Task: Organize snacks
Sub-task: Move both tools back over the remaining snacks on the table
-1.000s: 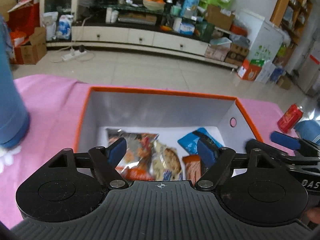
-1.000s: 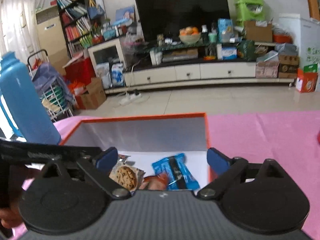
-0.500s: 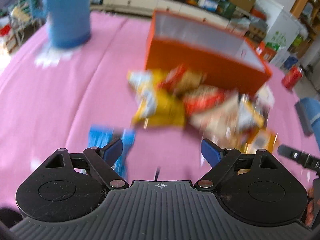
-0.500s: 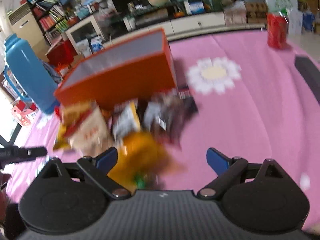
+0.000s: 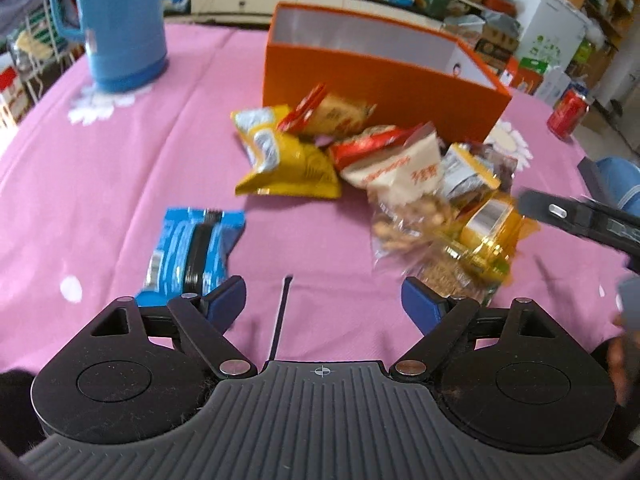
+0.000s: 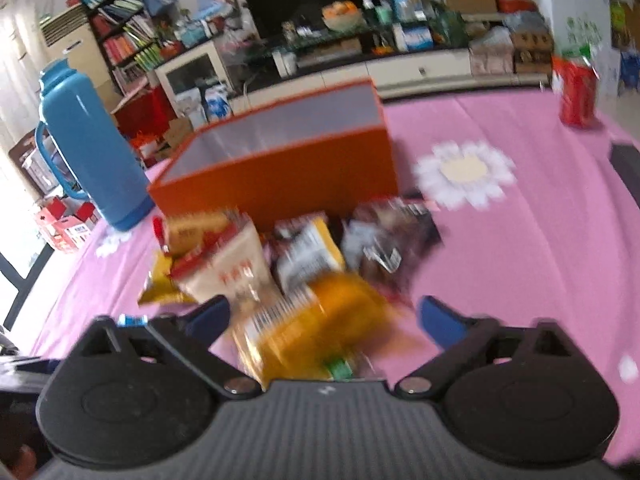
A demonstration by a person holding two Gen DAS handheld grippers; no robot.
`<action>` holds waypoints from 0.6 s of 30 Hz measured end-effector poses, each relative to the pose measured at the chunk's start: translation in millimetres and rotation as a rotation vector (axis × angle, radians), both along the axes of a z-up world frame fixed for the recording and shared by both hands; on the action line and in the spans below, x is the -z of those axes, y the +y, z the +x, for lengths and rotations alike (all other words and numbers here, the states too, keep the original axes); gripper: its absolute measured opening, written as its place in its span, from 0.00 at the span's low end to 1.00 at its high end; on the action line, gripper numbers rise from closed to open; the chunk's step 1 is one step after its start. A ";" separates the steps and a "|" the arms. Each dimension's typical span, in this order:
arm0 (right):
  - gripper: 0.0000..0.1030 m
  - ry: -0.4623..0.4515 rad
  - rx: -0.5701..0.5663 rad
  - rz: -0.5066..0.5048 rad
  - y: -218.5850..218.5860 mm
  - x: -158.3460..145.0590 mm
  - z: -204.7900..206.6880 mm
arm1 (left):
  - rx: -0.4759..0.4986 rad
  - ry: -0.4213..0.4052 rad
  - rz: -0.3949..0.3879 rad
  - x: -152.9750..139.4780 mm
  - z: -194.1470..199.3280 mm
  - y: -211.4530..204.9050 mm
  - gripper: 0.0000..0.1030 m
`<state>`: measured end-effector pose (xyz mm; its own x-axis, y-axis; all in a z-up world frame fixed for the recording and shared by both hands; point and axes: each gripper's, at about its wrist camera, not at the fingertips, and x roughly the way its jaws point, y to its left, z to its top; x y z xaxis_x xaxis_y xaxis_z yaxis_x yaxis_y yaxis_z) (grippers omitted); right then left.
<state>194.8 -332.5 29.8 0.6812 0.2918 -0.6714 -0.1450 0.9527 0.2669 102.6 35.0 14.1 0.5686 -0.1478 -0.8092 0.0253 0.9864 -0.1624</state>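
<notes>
An orange box (image 5: pixel 372 76) (image 6: pixel 280 168) stands on the pink tablecloth, with a heap of snack bags in front of it. A blue cookie pack (image 5: pixel 192 248) lies apart, just ahead of my left gripper's left finger. My left gripper (image 5: pixel 324 300) is open over bare cloth with nothing between its fingers. A yellow bag (image 5: pixel 284 160) and a white-and-red bag (image 5: pixel 396 164) (image 6: pixel 232 268) lie in the heap. My right gripper (image 6: pixel 324 316) is open and its jaws are still widening; a blurred orange-yellow bag (image 6: pixel 320 324) lies between them, untouched.
A blue thermos (image 5: pixel 120 20) (image 6: pixel 88 148) stands left of the box. A red can (image 5: pixel 568 108) (image 6: pixel 576 88) stands at the far right. The right gripper's body (image 5: pixel 580 220) reaches in from the right in the left wrist view. A cluttered TV cabinet lies beyond.
Both grippers pulled back from over the box's inside to the heap in front of it. The right gripper's jaws have widened.
</notes>
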 end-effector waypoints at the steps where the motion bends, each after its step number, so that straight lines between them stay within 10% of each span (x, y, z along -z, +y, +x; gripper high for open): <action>1: 0.99 -0.012 -0.004 -0.022 7.1 1.6 5.8 | 0.000 -0.002 0.000 -1.6 1.8 -0.5 0.65; 10: 0.99 0.047 -0.069 -0.107 24.2 40.7 36.0 | -0.013 0.014 -0.018 0.7 14.4 1.3 0.65; 18: 0.99 0.104 0.108 -0.143 -42.8 47.3 26.1 | -0.001 0.041 -0.018 8.1 12.3 -1.9 0.66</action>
